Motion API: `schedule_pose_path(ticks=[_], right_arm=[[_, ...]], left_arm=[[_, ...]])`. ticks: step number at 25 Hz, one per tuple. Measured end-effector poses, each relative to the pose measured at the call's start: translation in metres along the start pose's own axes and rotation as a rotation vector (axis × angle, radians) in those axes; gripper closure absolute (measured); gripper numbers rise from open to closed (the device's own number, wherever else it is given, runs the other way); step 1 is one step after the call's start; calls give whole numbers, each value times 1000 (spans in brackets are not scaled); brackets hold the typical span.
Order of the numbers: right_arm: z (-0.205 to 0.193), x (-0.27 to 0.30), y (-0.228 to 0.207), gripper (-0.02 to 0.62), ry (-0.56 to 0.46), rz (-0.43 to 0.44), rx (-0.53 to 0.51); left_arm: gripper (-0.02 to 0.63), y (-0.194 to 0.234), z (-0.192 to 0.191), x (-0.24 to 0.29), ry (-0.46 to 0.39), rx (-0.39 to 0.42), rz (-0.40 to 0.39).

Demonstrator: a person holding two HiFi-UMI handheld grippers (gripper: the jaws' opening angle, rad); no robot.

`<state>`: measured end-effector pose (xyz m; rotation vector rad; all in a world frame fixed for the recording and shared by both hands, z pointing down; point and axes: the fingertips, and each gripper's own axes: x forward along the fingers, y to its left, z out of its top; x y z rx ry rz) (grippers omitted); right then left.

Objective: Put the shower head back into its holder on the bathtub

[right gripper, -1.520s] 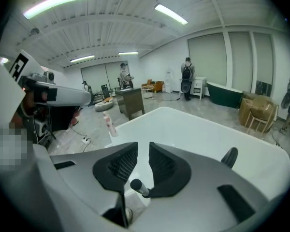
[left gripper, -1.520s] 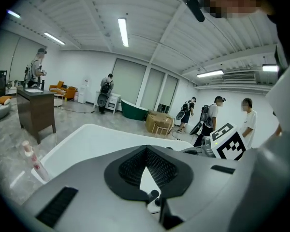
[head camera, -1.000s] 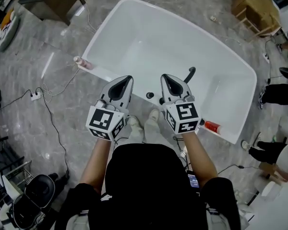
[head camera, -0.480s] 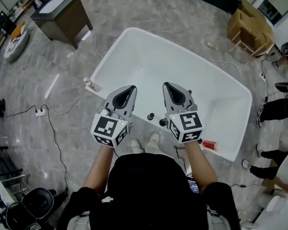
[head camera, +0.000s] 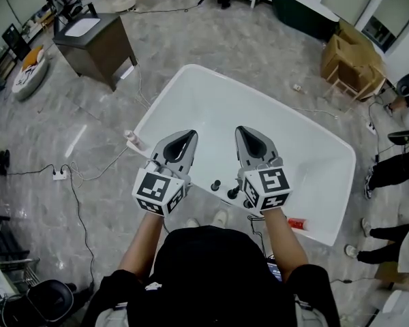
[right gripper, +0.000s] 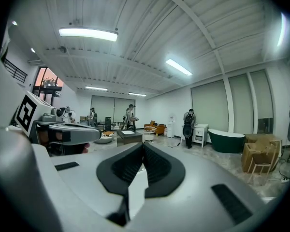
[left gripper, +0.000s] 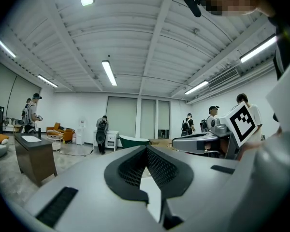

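dark cabinet (head camera: 95, 43) and floor cable (head camera: 75, 182) sat far left, well clear. small bottle (head camera: 131, 139) stood on the white bathtub (head camera: 191, 70) at its left corner. left gripper (head camera: 187, 136) was pressed together and empty, high over the tub; right gripper (head camera: 245, 133) likewise. black fittings (head camera: 216, 184) stood on the near rim between them; shower head not made out, maybe behind the right gripper. judged between steps: next move calls for lowering toward the fittings. red item (head camera: 296, 223) lay on the right rim, nothing blocking
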<state>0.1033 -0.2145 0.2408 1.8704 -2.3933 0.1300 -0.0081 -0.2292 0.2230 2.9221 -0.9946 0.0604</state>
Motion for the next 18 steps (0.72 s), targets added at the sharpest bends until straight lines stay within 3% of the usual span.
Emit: schedule_pose_path(ticks=[18], right_arm=[[4, 3, 8, 572, -16, -9, 10]], left_arm=[[594, 1, 17, -2, -53, -9, -2]])
